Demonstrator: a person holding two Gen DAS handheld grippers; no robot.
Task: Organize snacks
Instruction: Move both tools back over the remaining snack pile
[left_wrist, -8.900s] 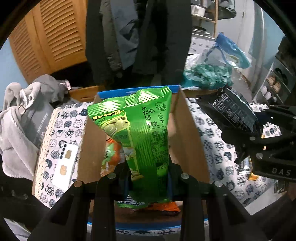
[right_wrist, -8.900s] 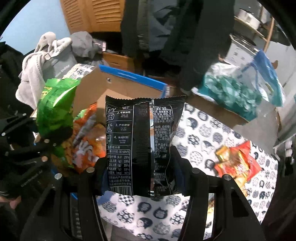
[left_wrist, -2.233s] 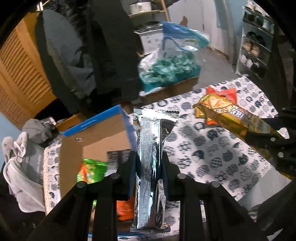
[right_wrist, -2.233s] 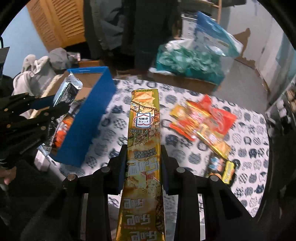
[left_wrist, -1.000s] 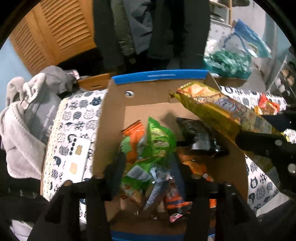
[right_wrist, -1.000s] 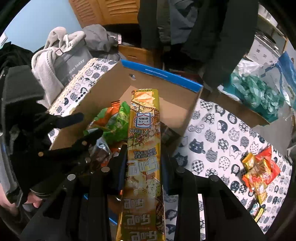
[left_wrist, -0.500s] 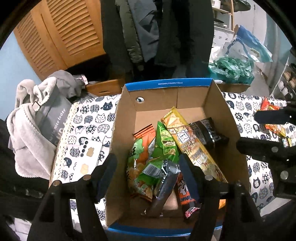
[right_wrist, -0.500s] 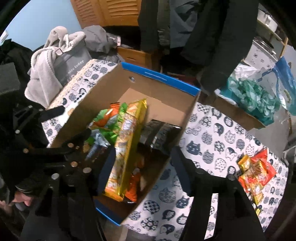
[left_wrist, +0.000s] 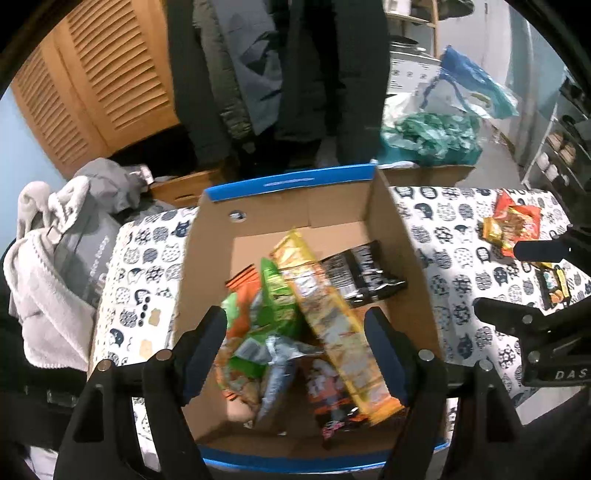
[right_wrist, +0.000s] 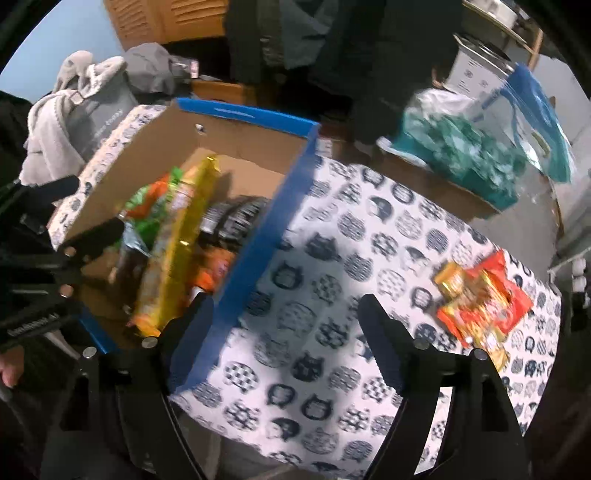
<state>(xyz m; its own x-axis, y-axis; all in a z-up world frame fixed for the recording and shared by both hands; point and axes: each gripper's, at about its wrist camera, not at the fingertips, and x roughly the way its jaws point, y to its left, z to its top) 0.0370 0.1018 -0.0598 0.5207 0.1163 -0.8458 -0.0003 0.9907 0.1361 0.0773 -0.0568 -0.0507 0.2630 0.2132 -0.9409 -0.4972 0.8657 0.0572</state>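
Both packets are down since a second or two back: the long yellow packet (left_wrist: 332, 325) the right gripper (right_wrist: 284, 343) was carrying now lies slantwise in the cardboard box (left_wrist: 291, 181), and the silver packet (left_wrist: 280, 358) the left gripper (left_wrist: 295, 350) had sits among the green and orange bags.

Left jaws have just been opening, now wide, nothing pinched. Box contents lie beyond and between the two fingers, not touched.

Right jaws also just been opening, wide and empty. Only patterned tablecloth (right_wrist: 332, 295) between them; the box's blue wall runs just beside the left-side finger, and the box is off to that side.

Remaining loose snacks (right_wrist: 480, 302): a red and gold heap on the cloth, beyond the right-side finger of the right gripper, well apart from the box. In the left wrist view it shows past the other gripper, far right.

Handling guess: foil and plastic packets, light, soft, crinkly, probably slick. Contents likely crush easily, so a modest squeeze. Best hold looks like across the narrow width near the middle of a packet, or on a sealed end seam. They overlap, so pick the top one or risk dragging a neighbour.

Next step, likely: right gripper over to that heap.
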